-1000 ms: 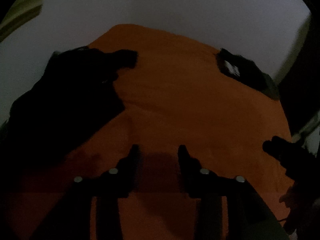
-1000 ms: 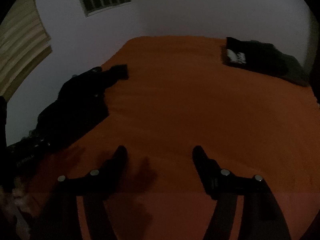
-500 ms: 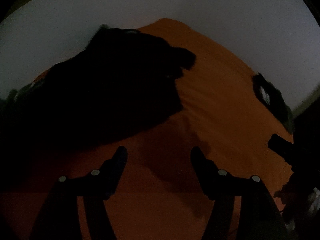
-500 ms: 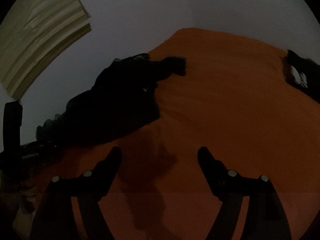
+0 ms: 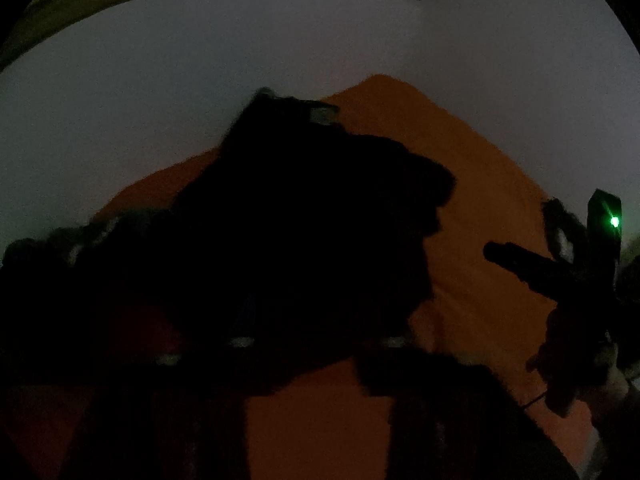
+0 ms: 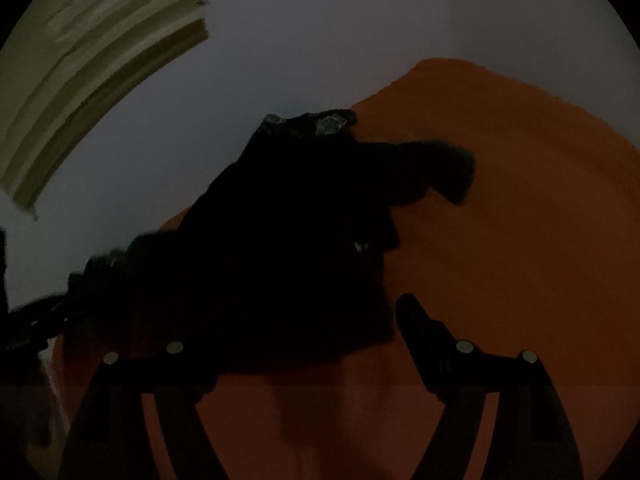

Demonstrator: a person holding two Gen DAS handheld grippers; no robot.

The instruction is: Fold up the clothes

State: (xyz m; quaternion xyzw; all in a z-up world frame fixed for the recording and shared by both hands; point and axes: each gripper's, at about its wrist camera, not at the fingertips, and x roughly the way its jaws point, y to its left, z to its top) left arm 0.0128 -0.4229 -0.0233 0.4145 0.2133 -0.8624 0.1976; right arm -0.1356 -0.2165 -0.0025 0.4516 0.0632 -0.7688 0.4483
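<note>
Nothing readable here, honestly. Both views are super dark. There's a pale patch on the top of the black clothes pile [image 6: 280,248] near the bed's [image 6: 520,200] far left edge that might be a tag or print, but it's just a blur, no letters come through. Same deal with a small whitish mark on the dark folded item [image 5: 560,236] at the bed's right edge in the left wrist view: could be a logo, can't make out a single character.
</note>
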